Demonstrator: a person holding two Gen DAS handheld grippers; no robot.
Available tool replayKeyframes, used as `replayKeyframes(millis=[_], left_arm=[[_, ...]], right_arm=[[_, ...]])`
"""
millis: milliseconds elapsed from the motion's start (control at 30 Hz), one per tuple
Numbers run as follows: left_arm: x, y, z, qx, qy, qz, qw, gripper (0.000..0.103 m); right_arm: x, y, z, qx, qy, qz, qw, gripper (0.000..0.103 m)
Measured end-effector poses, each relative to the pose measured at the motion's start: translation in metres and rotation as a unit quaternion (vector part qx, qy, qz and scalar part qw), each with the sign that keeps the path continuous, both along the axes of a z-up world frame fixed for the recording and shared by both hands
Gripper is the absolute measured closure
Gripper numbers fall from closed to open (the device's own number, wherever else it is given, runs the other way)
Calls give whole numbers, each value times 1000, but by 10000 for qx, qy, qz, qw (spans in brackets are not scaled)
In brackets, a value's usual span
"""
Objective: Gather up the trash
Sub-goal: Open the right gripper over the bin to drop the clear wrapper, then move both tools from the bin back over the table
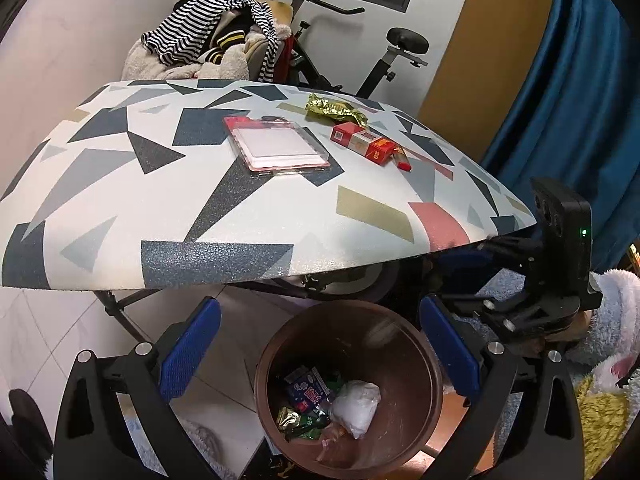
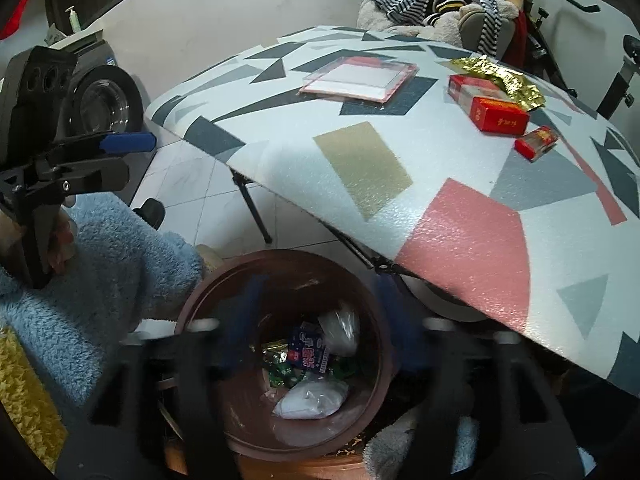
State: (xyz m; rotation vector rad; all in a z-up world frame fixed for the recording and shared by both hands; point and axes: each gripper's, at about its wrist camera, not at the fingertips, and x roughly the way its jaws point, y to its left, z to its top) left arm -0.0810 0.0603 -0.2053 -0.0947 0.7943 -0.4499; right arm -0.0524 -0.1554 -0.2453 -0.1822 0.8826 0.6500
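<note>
A brown bin stands on the floor below the table's near edge. It holds a blue packet, a white plastic bag and green wrappers. My left gripper is open above the bin with nothing between its blue pads. My right gripper is blurred; its jaws are spread over the bin and hold nothing. On the patterned table lie a clear pink-rimmed case, a gold wrapper, a red box and a small red pack.
Striped and fleece clothes are piled behind the table, beside an exercise bike. A blue curtain hangs on the right. A person's fluffy blue sleeve lies left of the bin. The floor is tiled, and folding legs stand under the table.
</note>
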Motion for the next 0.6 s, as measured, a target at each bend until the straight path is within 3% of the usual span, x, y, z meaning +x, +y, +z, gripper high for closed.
replayKeyframes(millis=[167,467,600], left_arm=[[0,-1,-1,17,4,-33,10000,6],[2,-3,-4,154,77,68,9998,6],[1,-6,-2,240,21,51,9997,6]], right_arm=[[1,-6,2,44,-92,-187,9998,6],[4,-18,9,238,-159,-367,9989,6],[7,-27,14,266,-285,-715,9967,6]])
